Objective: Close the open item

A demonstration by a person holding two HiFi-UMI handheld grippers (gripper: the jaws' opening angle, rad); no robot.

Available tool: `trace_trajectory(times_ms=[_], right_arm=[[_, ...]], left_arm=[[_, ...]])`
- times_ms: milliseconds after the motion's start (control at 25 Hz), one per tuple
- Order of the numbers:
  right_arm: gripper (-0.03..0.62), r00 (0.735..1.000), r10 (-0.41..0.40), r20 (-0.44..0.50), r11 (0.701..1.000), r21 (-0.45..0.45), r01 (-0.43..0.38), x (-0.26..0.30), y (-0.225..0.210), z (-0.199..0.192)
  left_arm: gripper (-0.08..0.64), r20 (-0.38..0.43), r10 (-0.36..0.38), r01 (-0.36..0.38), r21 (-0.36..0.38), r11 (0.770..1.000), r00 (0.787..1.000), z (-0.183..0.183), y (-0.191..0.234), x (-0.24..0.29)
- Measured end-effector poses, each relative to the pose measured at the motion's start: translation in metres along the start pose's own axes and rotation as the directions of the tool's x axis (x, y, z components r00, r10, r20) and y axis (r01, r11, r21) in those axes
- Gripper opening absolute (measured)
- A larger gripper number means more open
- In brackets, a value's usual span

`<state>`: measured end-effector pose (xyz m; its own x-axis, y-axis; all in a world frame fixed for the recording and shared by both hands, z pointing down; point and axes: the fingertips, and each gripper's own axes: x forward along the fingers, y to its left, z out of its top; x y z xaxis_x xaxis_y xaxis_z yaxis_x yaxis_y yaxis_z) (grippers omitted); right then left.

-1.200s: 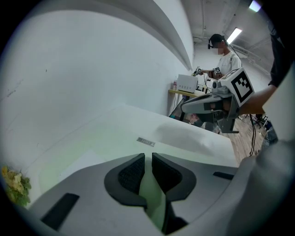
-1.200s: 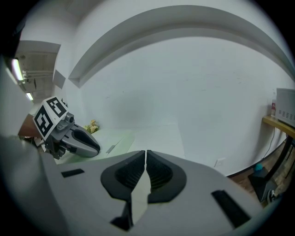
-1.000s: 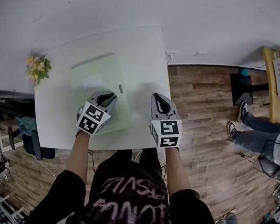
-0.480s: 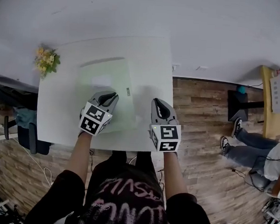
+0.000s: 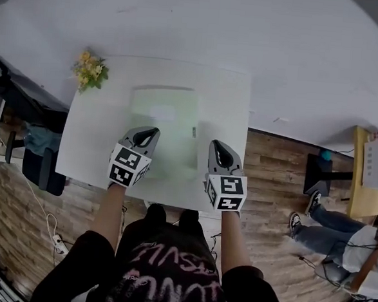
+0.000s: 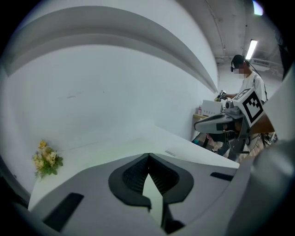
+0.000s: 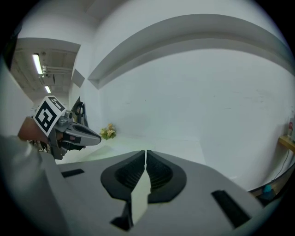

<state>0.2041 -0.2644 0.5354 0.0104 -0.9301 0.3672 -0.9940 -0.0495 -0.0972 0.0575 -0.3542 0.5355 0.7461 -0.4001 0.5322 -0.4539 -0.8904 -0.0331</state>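
Observation:
A flat pale green item [image 5: 164, 123] lies on the white table [image 5: 224, 111], with a small grey tab [image 5: 194, 131] at its right edge; whether it is open I cannot tell. My left gripper [image 5: 153, 131] hovers over its near left part, jaws shut and empty. My right gripper [image 5: 215, 143] hangs just right of the item's near corner, also shut on nothing. In the left gripper view the closed gripper [image 6: 147, 155] points across the table at the grey tab [image 6: 170, 152]. The right gripper view shows its own closed tips [image 7: 145, 151] above the table.
A bunch of yellow flowers [image 5: 89, 69] sits at the table's far left corner, against the white wall. A dark chair [image 5: 38, 162] stands left of the table. Wooden floor, a yellow desk [image 5: 361, 178] and a seated person [image 5: 338, 238] lie to the right.
The head view has swung, so the table sits higher and more central in it. Both grippers keep about the same place over the table's near side and stay shut.

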Motion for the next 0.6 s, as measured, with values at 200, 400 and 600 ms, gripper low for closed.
trace_trajectory(times_ms=[200, 400, 600], right_arm=[[0.026, 0.999, 0.046, 0.019, 0.999, -0.027, -0.046, 0.009, 0.026, 0.021], [0.026, 0.994, 0.096, 0.045, 0.994, -0.064, -0.093, 0.019, 0.051, 0.042], [0.026, 0.989, 0.132, 0.067, 0.988, -0.094, -0.126, 0.022, 0.073, 0.062]], left_arm=[[0.015, 0.063, 0.090, -0.086, -0.072, 0.994, 0.994, 0.006, 0.031, -0.036], [0.015, 0.125, 0.177, -0.159, -0.138, 0.978, 0.976, 0.012, 0.059, -0.071], [0.015, 0.172, 0.241, -0.217, -0.146, 0.965, 0.955, 0.022, 0.074, -0.105]])
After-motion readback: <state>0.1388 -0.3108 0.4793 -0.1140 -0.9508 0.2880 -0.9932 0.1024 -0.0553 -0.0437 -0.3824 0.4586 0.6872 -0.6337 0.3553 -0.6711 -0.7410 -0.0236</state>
